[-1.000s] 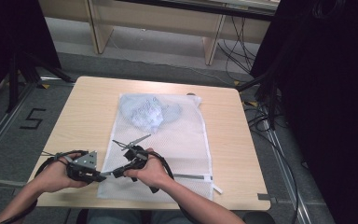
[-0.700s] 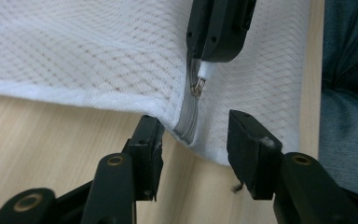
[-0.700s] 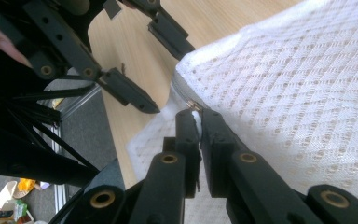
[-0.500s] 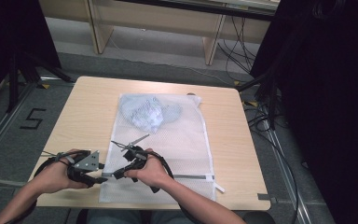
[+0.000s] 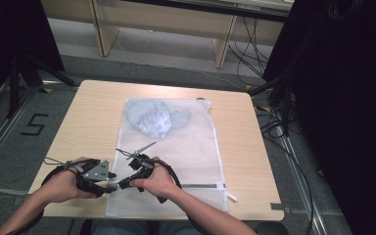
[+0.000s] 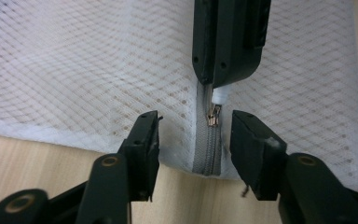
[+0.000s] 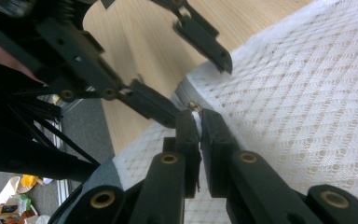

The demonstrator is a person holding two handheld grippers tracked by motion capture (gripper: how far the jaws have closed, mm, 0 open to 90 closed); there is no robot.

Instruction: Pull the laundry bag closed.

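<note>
A white mesh laundry bag (image 5: pixel 191 152) lies flat on the wooden table (image 5: pixel 93 117), with a pale blue garment (image 5: pixel 154 117) inside at its far end. Its grey zipper (image 6: pixel 207 156) runs along the near edge. My right gripper (image 7: pixel 198 116) is shut on the white tab (image 6: pixel 219 95) of the zipper pull (image 6: pixel 213 115), near the bag's near left corner. My left gripper (image 6: pixel 196 119) faces it, open. Its jaws have just been opening, then easing in slightly, and they straddle the zipper end without touching it. In the high view the left gripper (image 5: pixel 113 181) and the right gripper (image 5: pixel 121 185) meet tip to tip.
The zipper strip (image 5: pixel 200 186) continues right to a loose white end (image 5: pixel 231 197) near the table's front edge. Bare wood (image 7: pixel 135 46) lies left of the bag. Desk legs (image 5: pixel 223 46) and cables (image 5: pixel 274 127) stand on the floor beyond the table.
The left hand has shifted slightly by the bag's corner. The right hand and the bag lie as before.
</note>
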